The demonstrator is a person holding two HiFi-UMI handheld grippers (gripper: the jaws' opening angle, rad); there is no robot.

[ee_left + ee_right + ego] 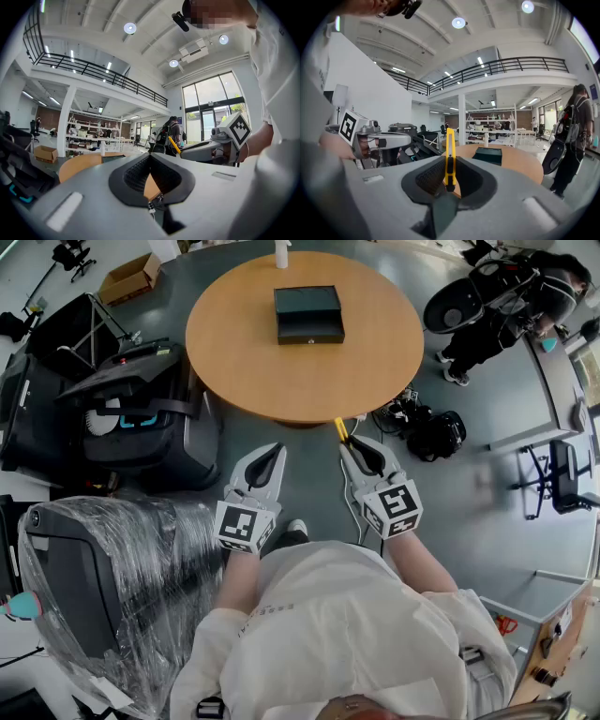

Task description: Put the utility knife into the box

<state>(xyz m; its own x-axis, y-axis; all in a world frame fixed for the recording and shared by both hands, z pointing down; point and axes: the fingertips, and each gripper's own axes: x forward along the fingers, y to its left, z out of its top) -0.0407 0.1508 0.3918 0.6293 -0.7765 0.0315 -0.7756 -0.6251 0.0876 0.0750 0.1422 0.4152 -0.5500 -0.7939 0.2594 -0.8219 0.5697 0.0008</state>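
**Knife (449, 159) in hand, box (308, 313) well ahead**

The right gripper (349, 444) clamps the knife, which points forward, short of the table (234, 352). The left gripper (276, 452) is closed and empty. The box sits mid-table. Best reach over it, lower the knife flat inside, then release.

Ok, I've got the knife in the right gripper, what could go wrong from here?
The right gripper holds the knife only by its lower end, so it could pivot or slip. The box on the table looks shut; the empty left gripper may have to open it first.
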